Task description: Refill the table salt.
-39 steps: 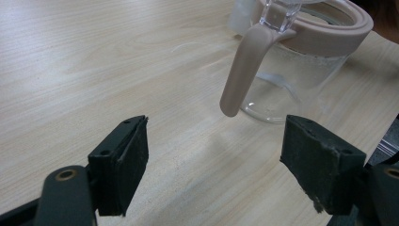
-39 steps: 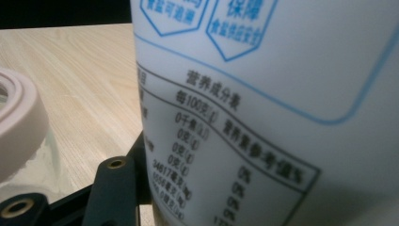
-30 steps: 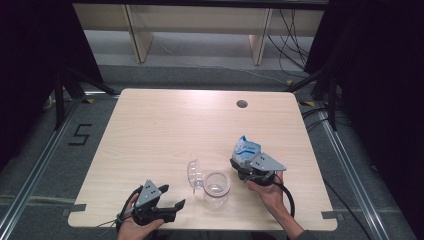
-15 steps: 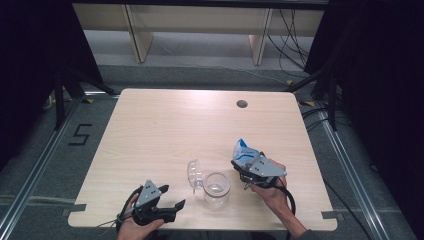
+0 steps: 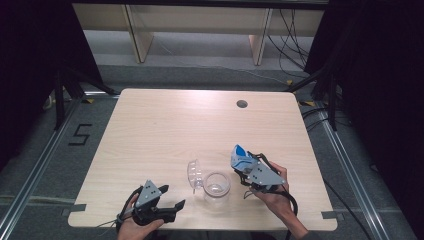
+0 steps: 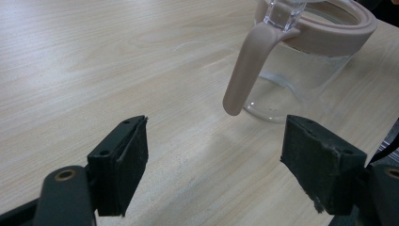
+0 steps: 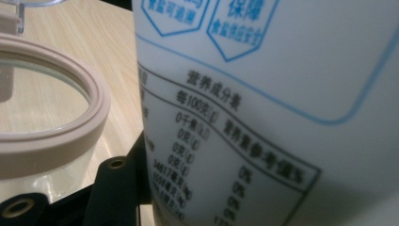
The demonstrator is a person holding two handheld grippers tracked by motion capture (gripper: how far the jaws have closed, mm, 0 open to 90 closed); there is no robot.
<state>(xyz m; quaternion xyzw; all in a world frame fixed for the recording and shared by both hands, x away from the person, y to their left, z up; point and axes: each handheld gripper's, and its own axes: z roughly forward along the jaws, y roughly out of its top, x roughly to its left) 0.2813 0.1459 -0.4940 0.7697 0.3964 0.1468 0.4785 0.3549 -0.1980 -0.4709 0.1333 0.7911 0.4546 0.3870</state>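
Item 1: clear glass jar [image 5: 216, 186] with a beige plastic rim, standing upright on the wooden table [image 5: 165, 130] near its front edge, between the 2 grippers. Its clear hinged lid [image 5: 194, 174] stands open on the side toward the left gripper. In the left gripper view the jar [image 6: 306, 70] sits beyond the jaws, with a beige latch arm [image 6: 247, 66] hanging down from the rim, its tip just above the tabletop.

Item 2: white packet with blue print [image 5: 241, 157], held off the table just to the right of the jar. In the right gripper view the packet [image 7: 282, 108] stands close to the camera, printed with a nutrition table in Chinese characters and blue shield-shaped marks; the jar's rim [image 7: 70, 136] lies beside it at the left.

Item 3: right gripper [image 5: 248, 167], in the person's right hand, jaws clamped on the packet at about half their spread.

Item 4: left gripper [image 5: 172, 199], in the person's left hand near the table's front edge, pointing toward the jar. Jaws stand wide apart with nothing between them; bare tabletop shows in the gap.

Item 5: round cable hole [image 5: 242, 104] in the table, far side, well apart from the jar.
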